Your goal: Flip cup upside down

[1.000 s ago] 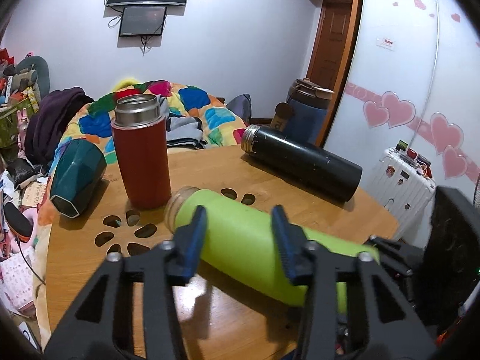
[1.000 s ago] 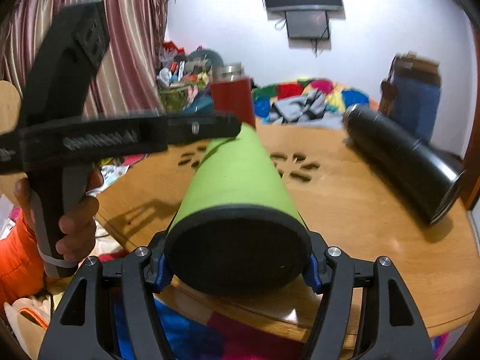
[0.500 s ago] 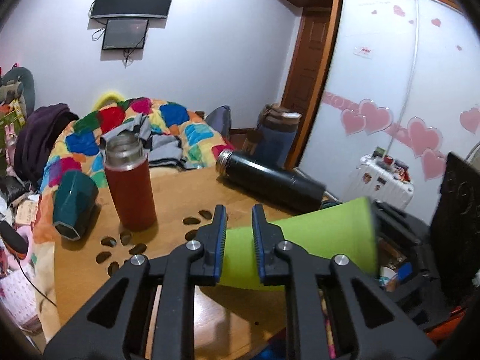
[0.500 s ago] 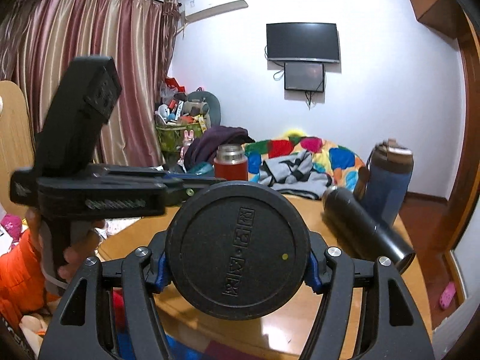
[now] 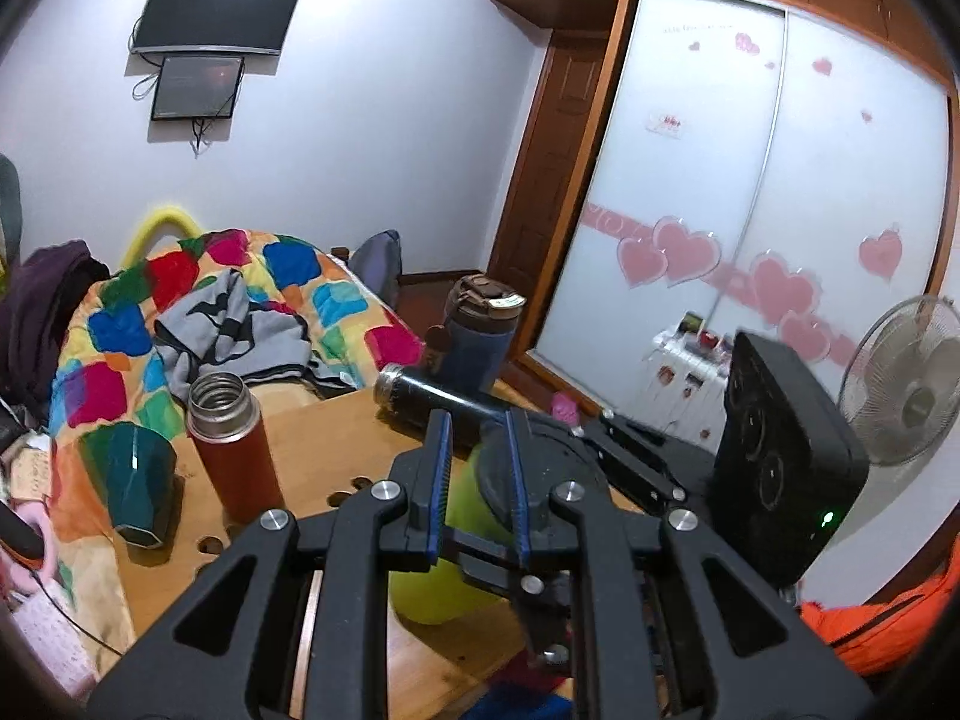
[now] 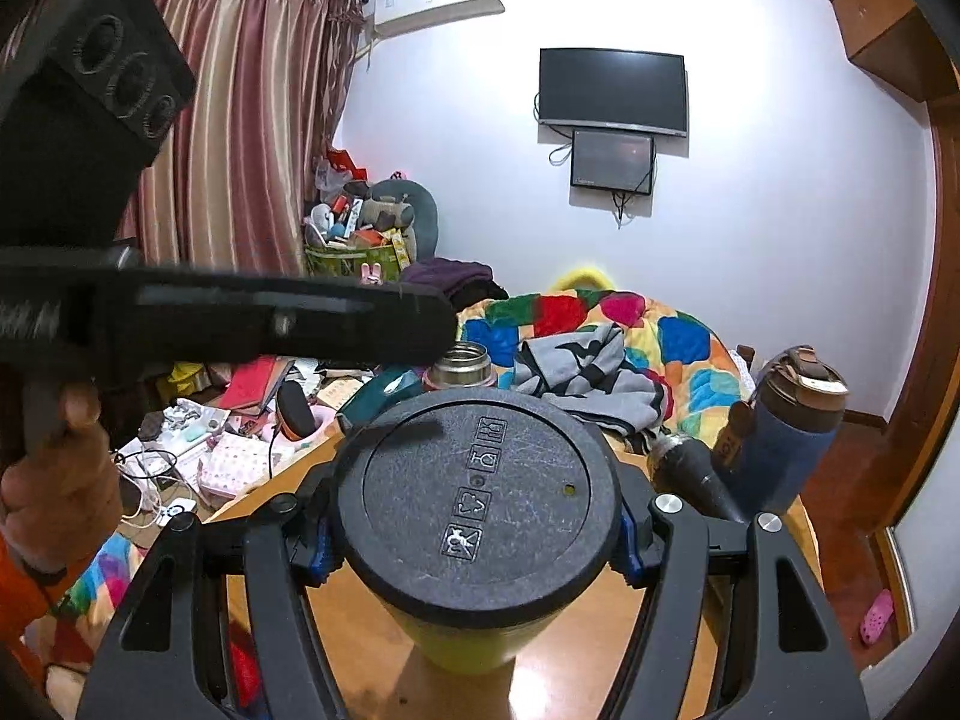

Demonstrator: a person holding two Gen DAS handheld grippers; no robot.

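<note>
Two blue-padded fingers (image 5: 438, 480) of my left hand-held gripper (image 5: 477, 483) are standing parted in the left wrist view, grasping nothing. Behind them the green cup (image 5: 432, 585) is standing inverted over the wooden counter (image 5: 312, 432), black base up. Farther back, a red flask (image 5: 231, 447) is standing open-mouthed, a teal cup (image 5: 129, 489) is lying beside it, and a black flask (image 5: 432, 408) is lying on its side.

From the right wrist view, my right hand-held gripper (image 6: 474, 540) is clamping the green cup (image 6: 477, 498) just beneath its black base, both pads pressing its sides. I cannot tell whether the cup's mouth is touching the counter (image 6: 606, 654). My left hand (image 6: 57, 492) is gripping the other handle at the left edge.
</note>
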